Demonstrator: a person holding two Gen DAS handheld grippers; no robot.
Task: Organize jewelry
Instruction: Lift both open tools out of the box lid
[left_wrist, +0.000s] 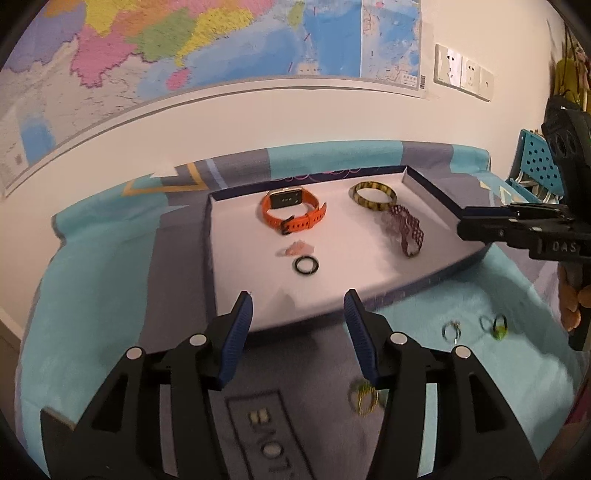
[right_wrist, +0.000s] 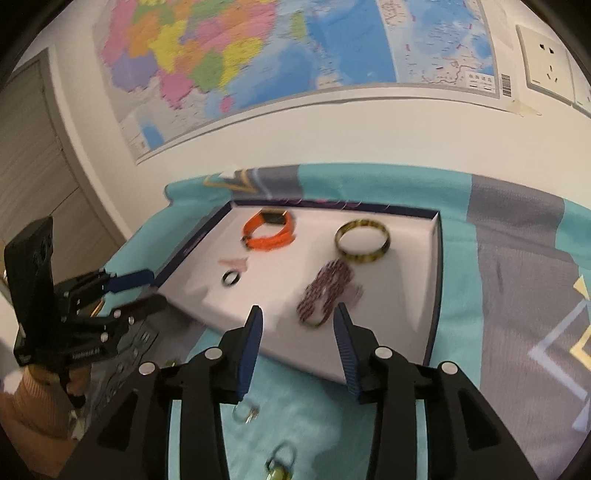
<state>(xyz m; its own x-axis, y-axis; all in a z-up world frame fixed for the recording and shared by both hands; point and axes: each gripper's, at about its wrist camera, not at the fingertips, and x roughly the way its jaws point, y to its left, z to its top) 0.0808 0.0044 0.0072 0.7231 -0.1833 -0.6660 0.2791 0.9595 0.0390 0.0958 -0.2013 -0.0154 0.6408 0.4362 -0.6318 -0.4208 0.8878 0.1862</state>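
Both the left tool (left_wrist: 298, 301) and the right tool (right_wrist: 298, 314) stand spread and empty. The small rings (left_wrist: 452, 329) lie on the teal blanket (left_wrist: 461, 295), outside the shallow white tray (left_wrist: 240, 266). Tiny rings on soft fabric could slip the pads or snag fibres.

Table draped in a teal and grey cloth (left_wrist: 424, 317), pushed against the white wall. On the cloth: a shallow tray (left_wrist: 236, 266) with dark blue rim and white floor, set toward the wall; in front of its near edge, apart from it, a small silver ring (left_wrist: 452, 329), a ring with a green stone (left_wrist: 496, 326) just beside that, and a blurred gold-coloured ring (left_wrist: 364, 398) nearer the camera. From the right wrist view, the same tray (right_wrist: 436, 295), silver ring (right_wrist: 245, 411) and green-stone ring (right_wrist: 280, 461), all blurred.
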